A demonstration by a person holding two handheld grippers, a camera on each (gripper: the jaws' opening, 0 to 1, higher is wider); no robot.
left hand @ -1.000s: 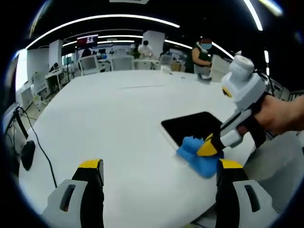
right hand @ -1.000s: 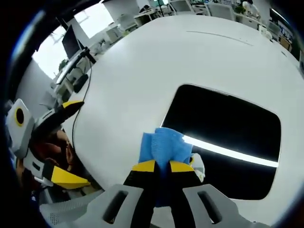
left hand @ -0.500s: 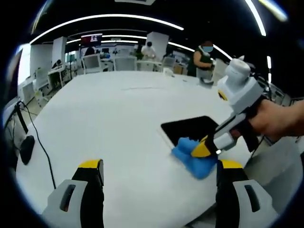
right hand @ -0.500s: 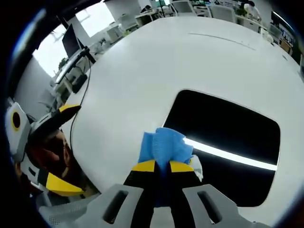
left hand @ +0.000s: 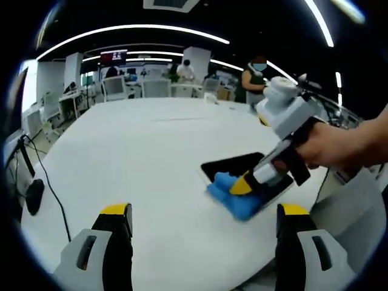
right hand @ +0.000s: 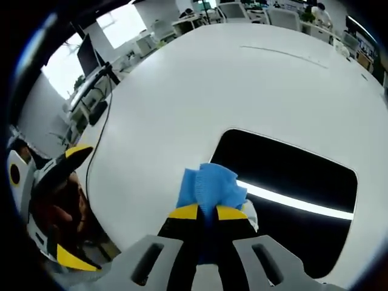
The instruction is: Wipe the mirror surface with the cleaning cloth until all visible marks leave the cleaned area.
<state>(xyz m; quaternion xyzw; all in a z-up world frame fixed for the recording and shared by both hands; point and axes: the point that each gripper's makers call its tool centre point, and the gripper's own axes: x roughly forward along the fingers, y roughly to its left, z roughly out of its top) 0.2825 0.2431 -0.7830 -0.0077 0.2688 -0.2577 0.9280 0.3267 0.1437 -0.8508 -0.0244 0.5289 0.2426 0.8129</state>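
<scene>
Left gripper view: left hand-held gripper (left hand: 203, 227) hangs low over the white worktop (left hand: 133, 151), jaws spread wide apart, nothing btwn them. Lots of bare worktop ahead and to the left; black cable (left hand: 51, 188) runs by the left edge. Right hand-held gripper (left hand: 242, 183) sits w/ the blue cleaning cloth (left hand: 233, 195) at the near left corner of the dark mirror (left hand: 242, 167); a hand (left hand: 339, 144) grips it. Mirror lies near the worktop's right edge. Vs 1 s ago, cloth and gripper have slid left across the view.

Right gripper view: right hand-held gripper (right hand: 207, 212) clenched on the cleaning cloth (right hand: 210, 187), cloth pressed at the mirror's (right hand: 291, 176) near left edge, partly over onto the worktop (right hand: 200, 85). Light strip reflects across the glass. Left hand-held gripper (right hand: 57, 209) at far left, lower than before. Open worktop beyond the mirror.
</scene>
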